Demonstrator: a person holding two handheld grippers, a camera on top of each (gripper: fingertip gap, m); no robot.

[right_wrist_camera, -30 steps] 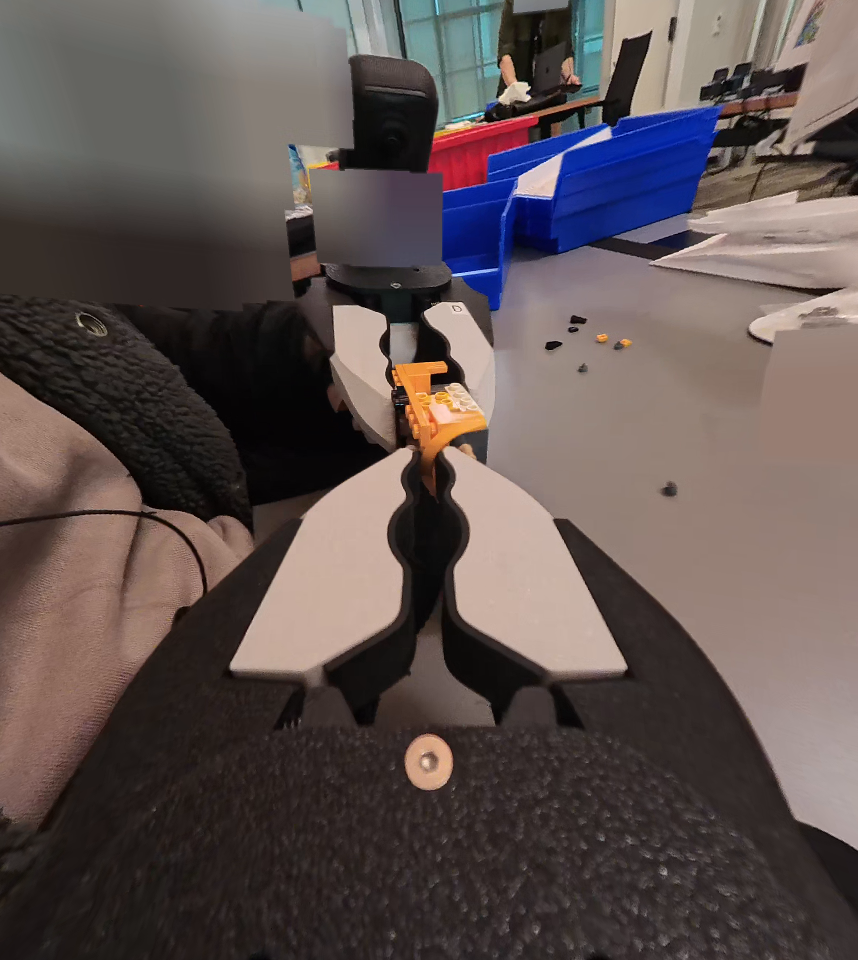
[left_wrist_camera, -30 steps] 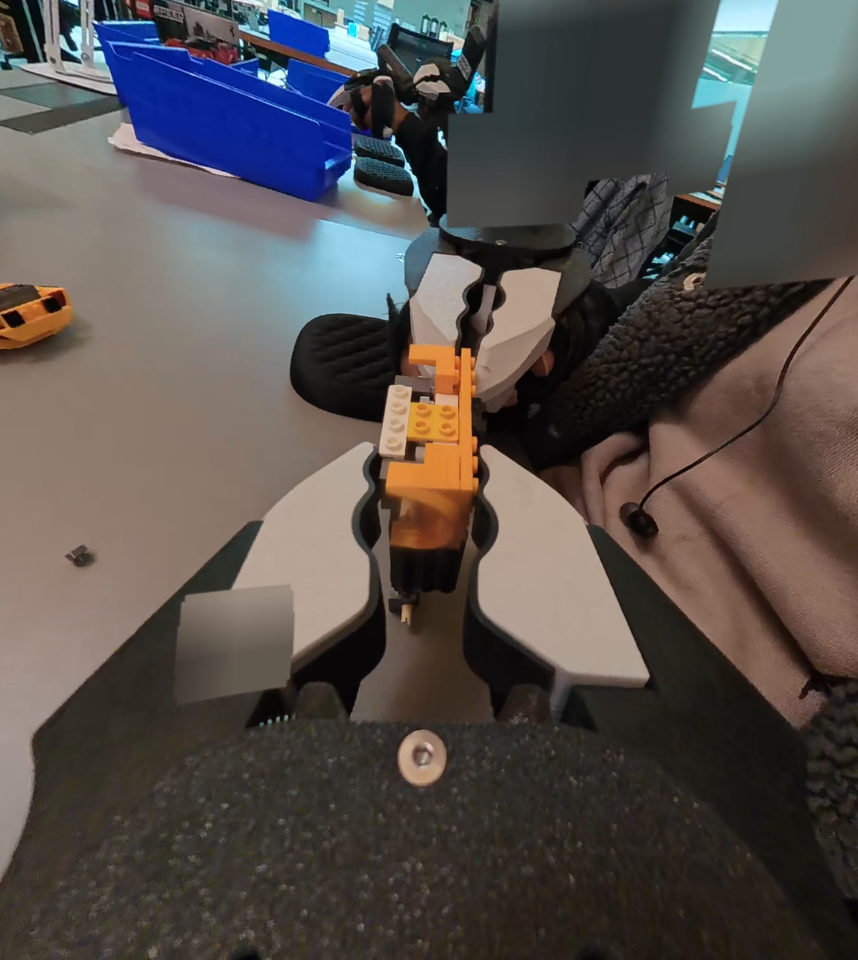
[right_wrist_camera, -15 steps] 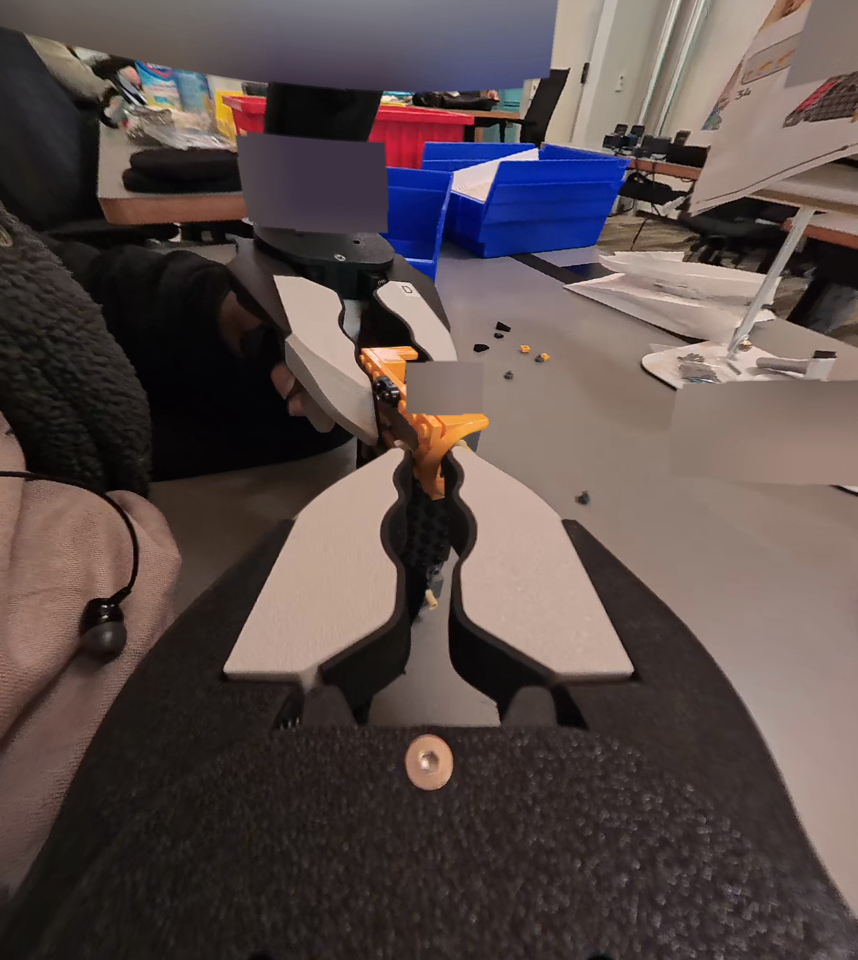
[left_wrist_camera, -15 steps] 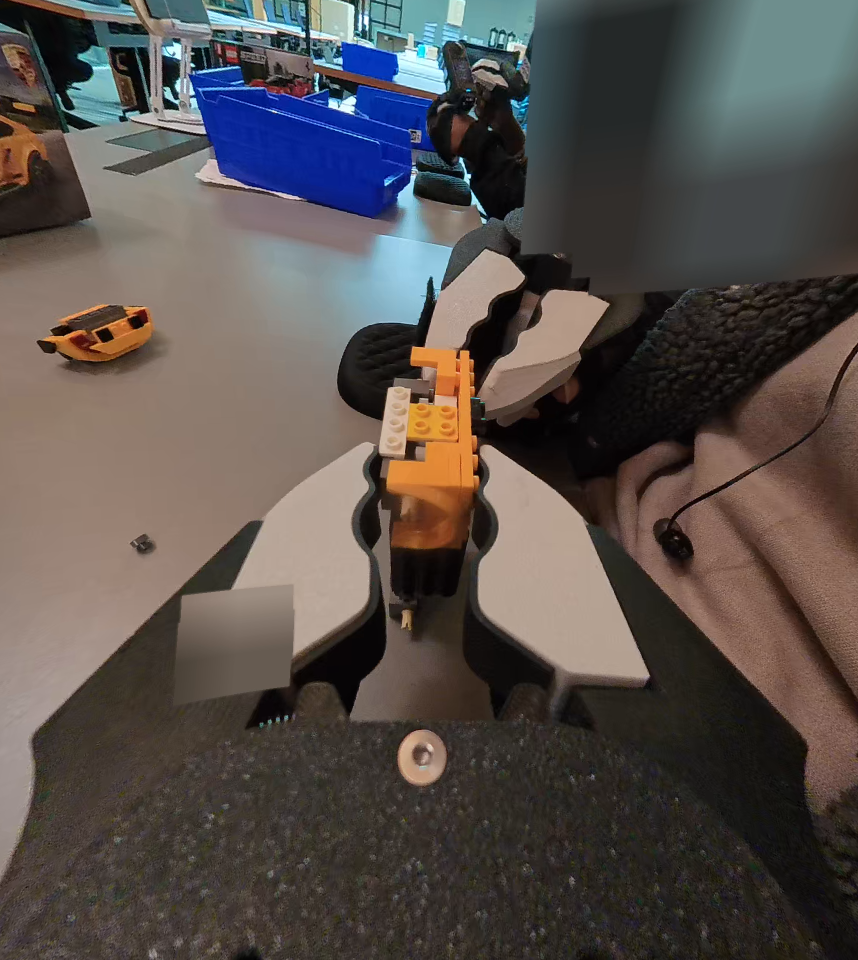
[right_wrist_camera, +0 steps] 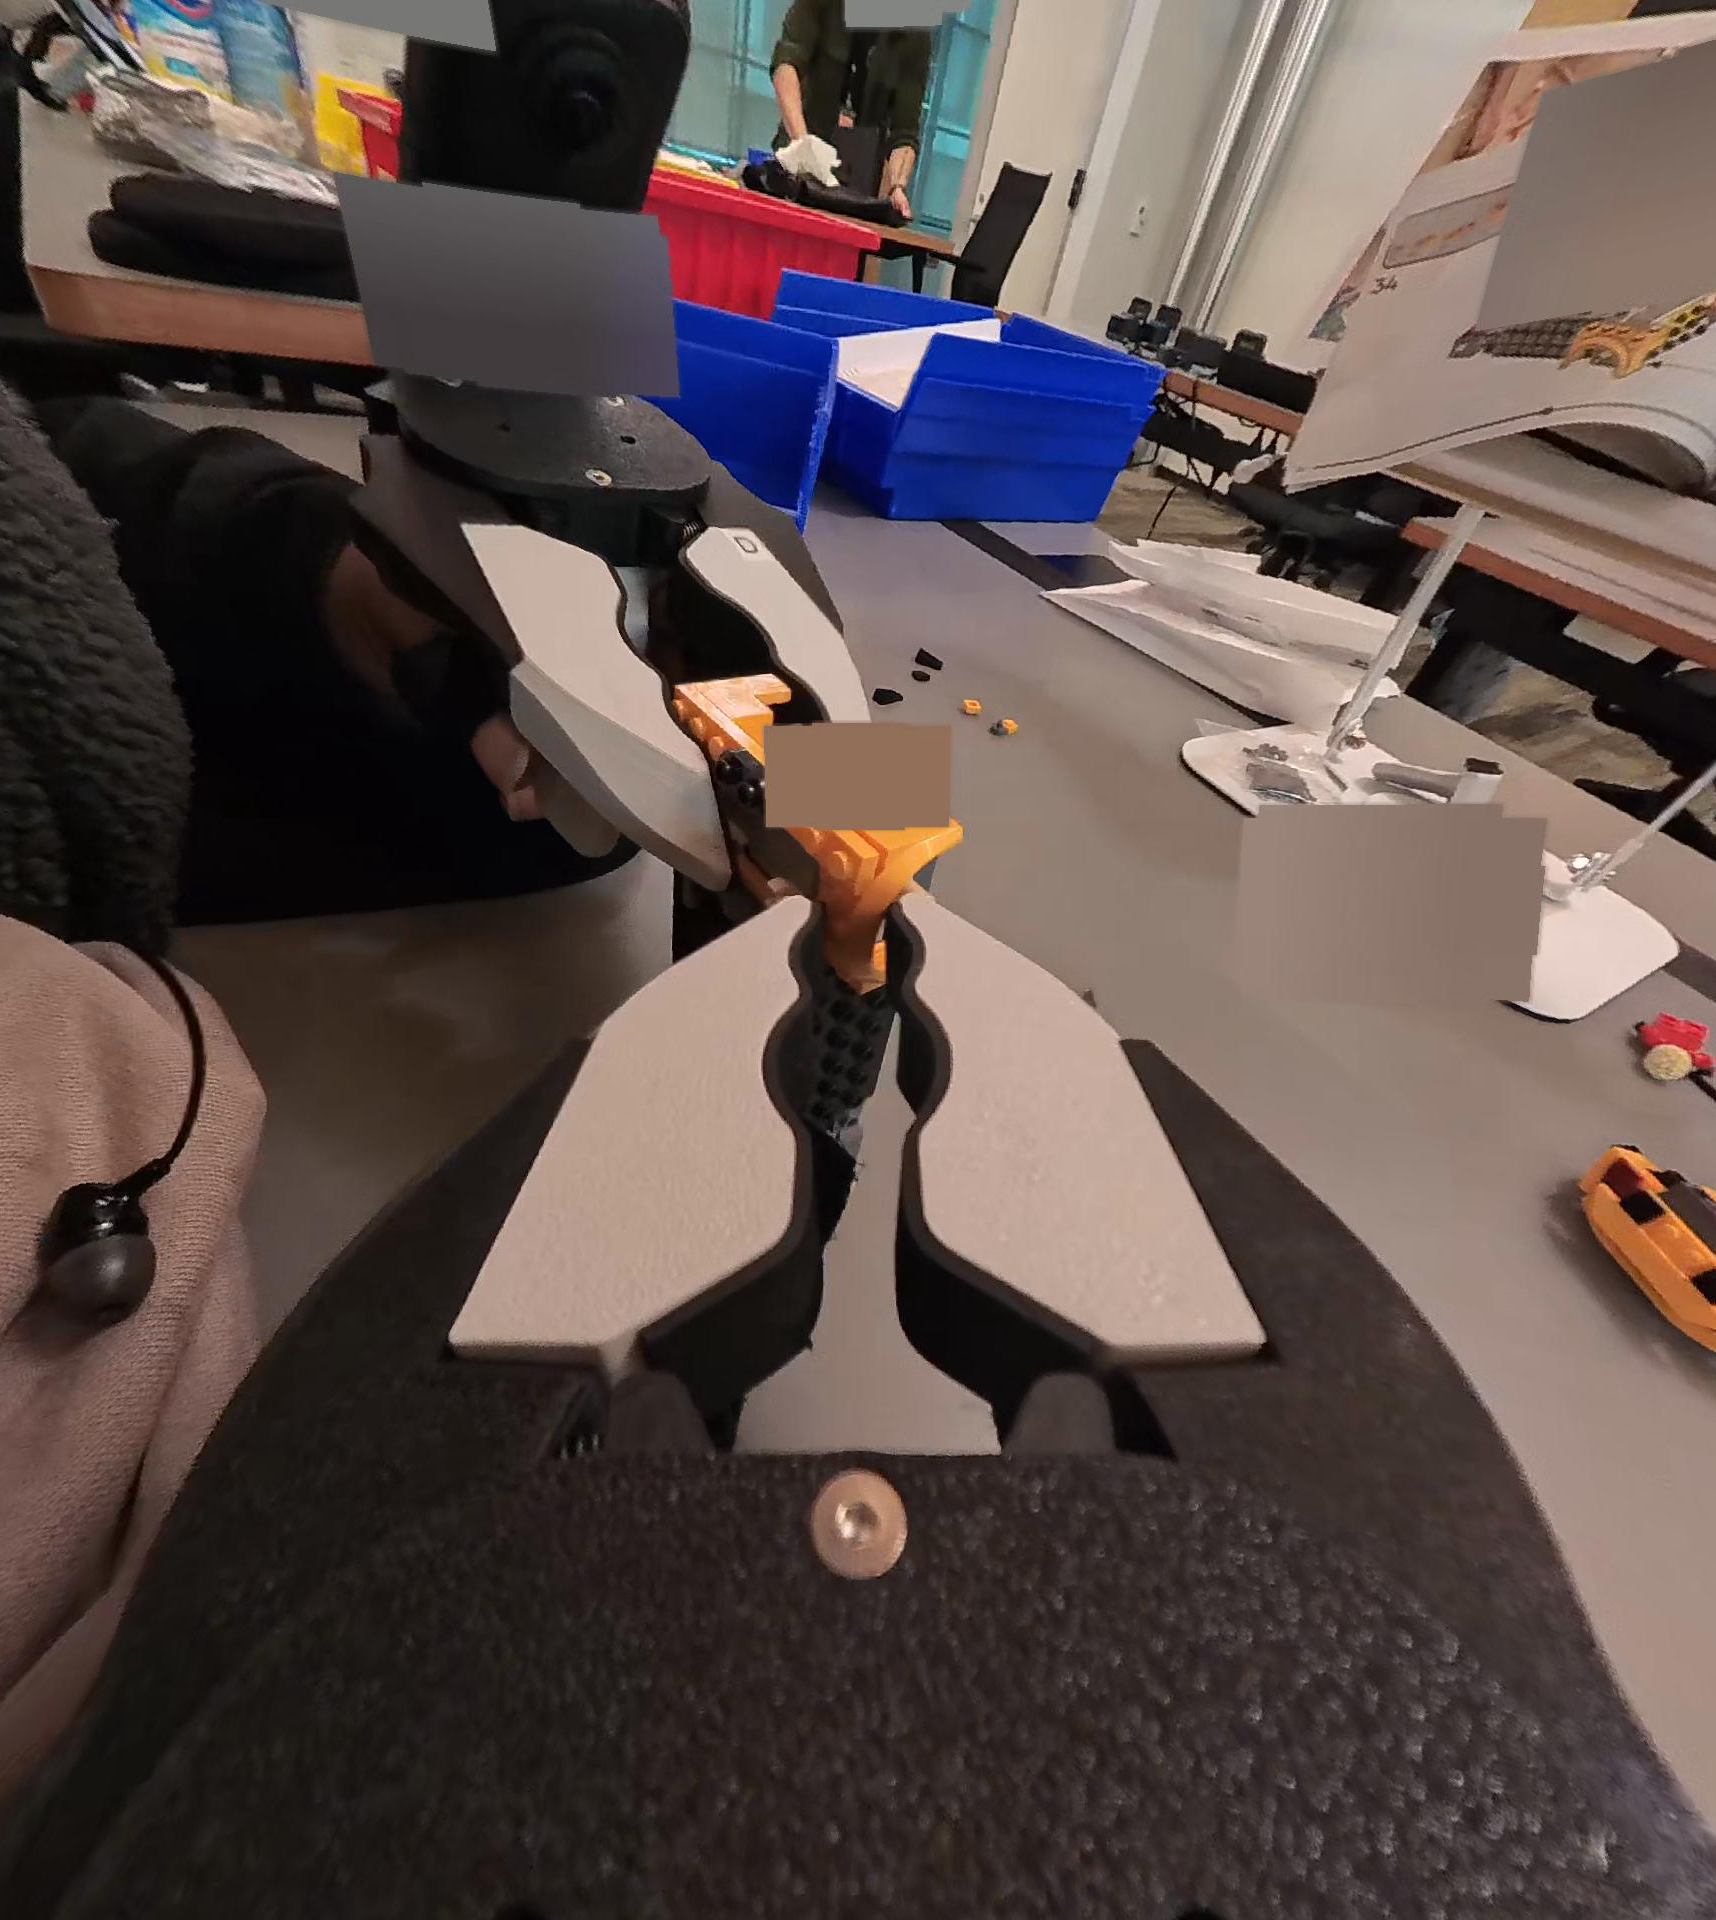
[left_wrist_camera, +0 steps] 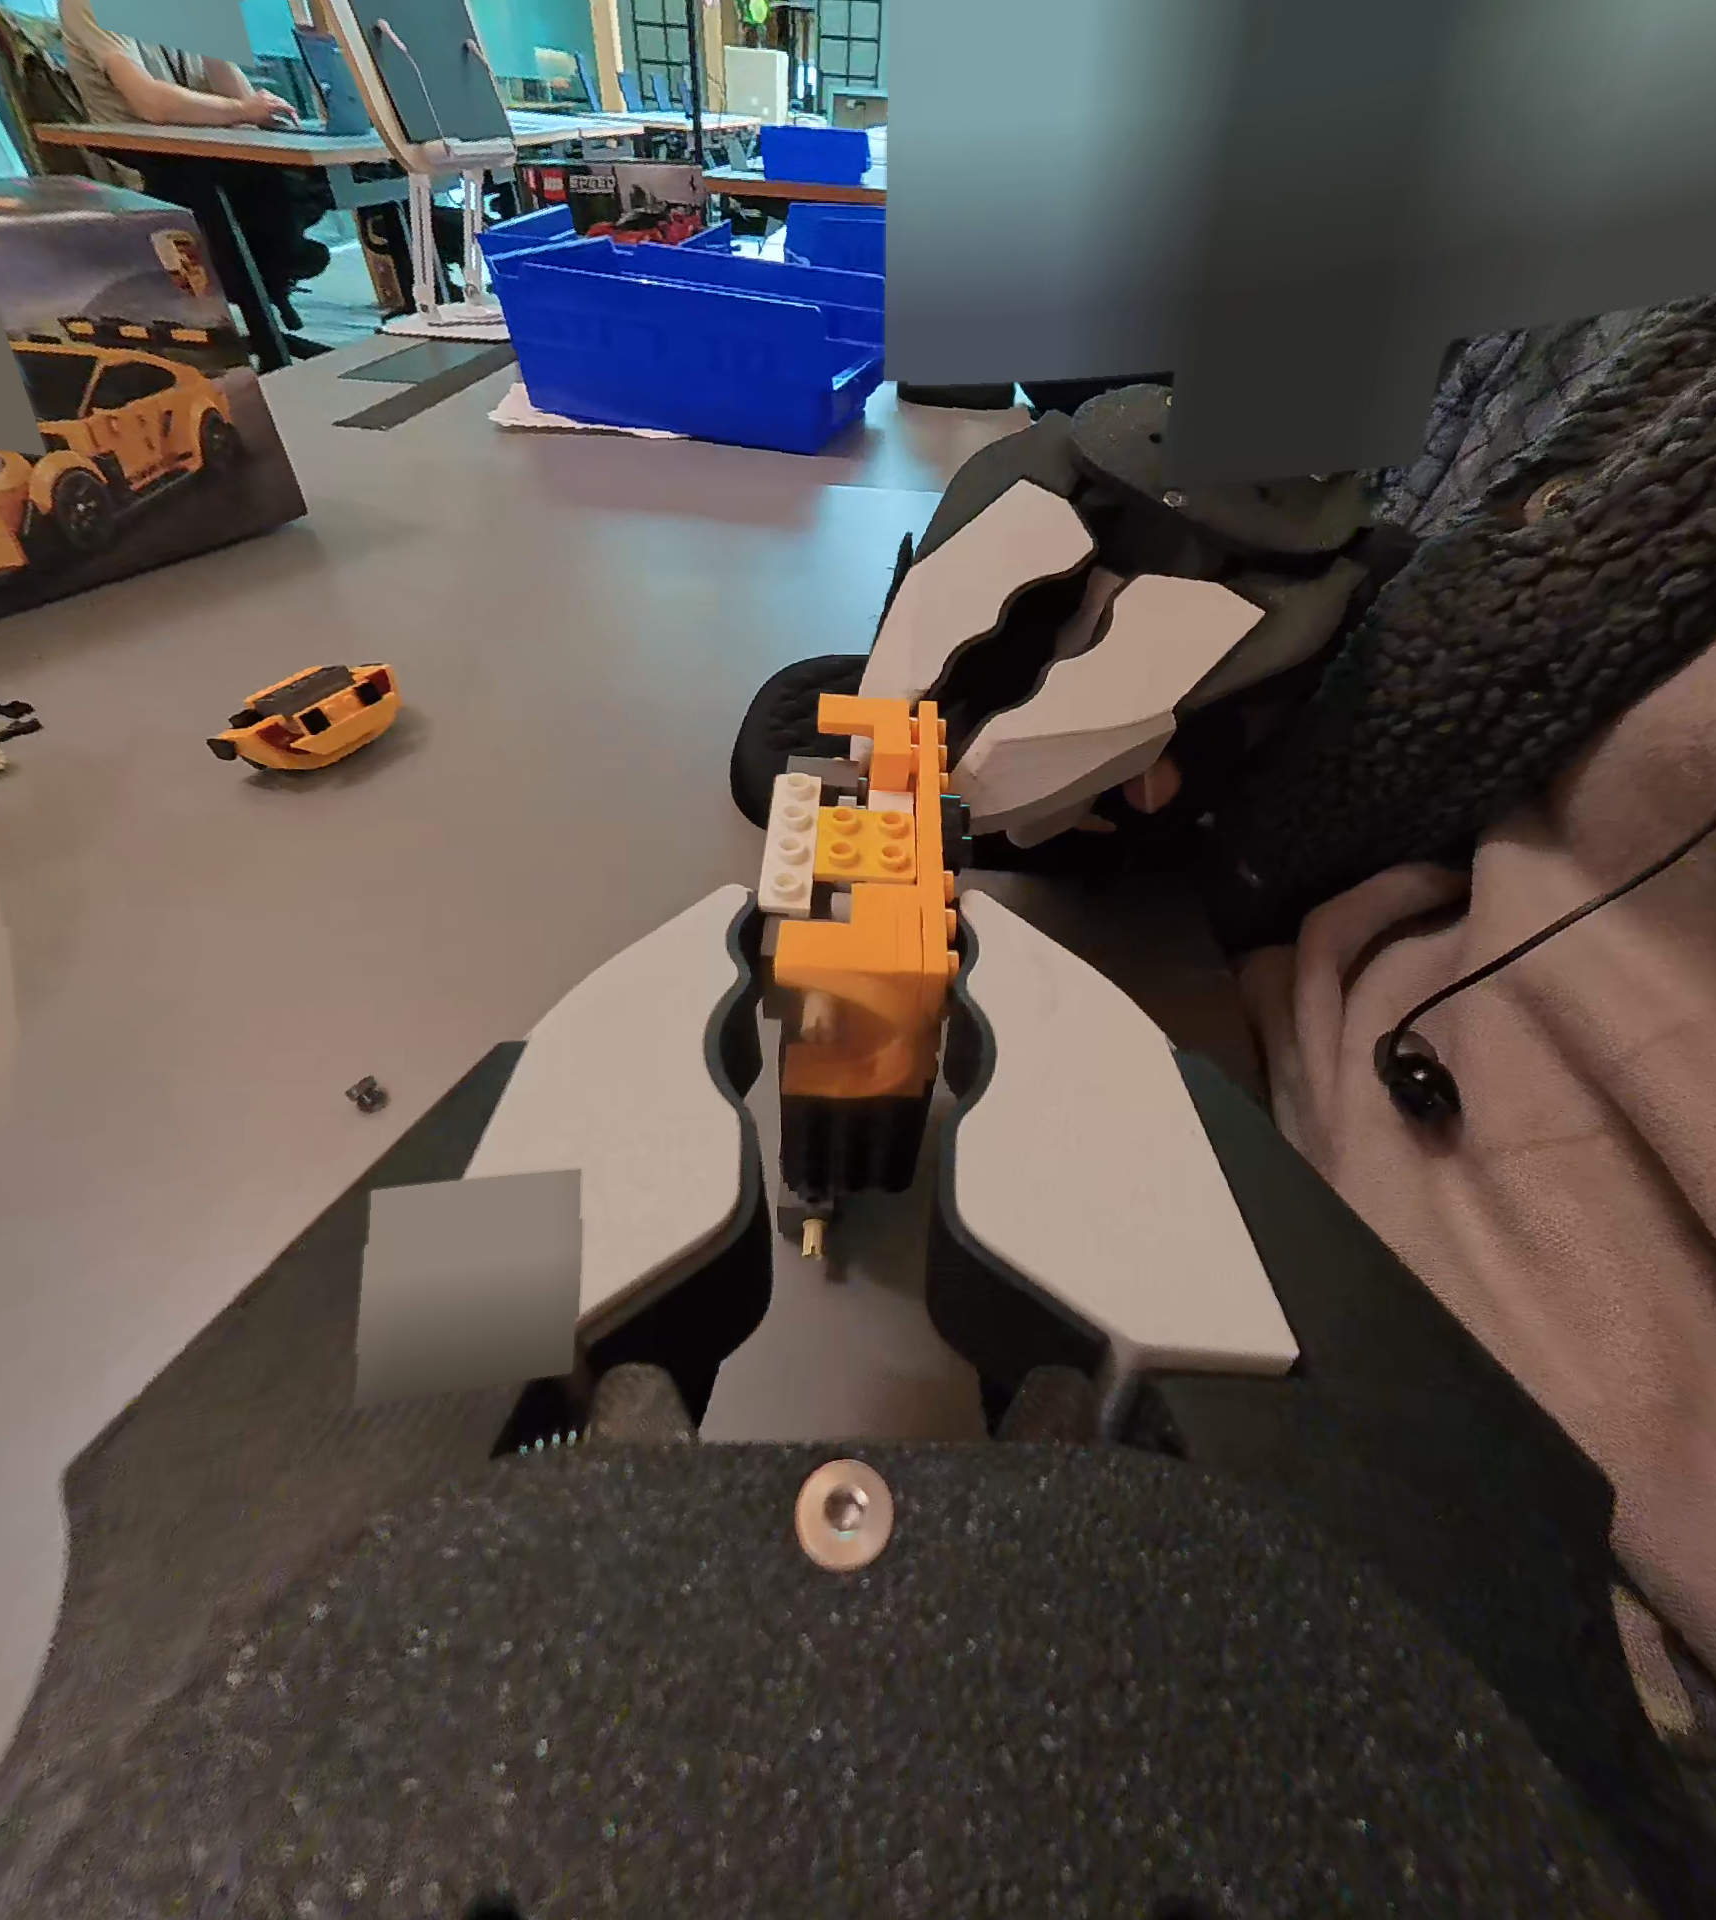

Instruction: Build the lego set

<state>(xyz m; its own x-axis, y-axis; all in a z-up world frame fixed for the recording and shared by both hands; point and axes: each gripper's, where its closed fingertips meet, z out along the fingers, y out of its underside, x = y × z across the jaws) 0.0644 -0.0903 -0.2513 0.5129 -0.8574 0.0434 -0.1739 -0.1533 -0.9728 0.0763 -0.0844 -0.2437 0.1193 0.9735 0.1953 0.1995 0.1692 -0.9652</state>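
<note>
Both our grippers swung leftward; left gripper (left_wrist_camera: 854, 935) and right gripper (right_wrist_camera: 849, 925) clamp opposite ends of the lego assembly (left_wrist_camera: 869, 883), its long axis between them

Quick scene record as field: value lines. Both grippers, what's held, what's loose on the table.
left gripper: shut on lego assembly
right gripper: shut on lego assembly
lego assembly: orange, white and black, held above the table between both grippers
table: grey
orange car section: loose, lying apart from both grippers
set box: standing at the far left in the left wrist view
small black piece: loose near the left gripper
blue bins: far side
</note>
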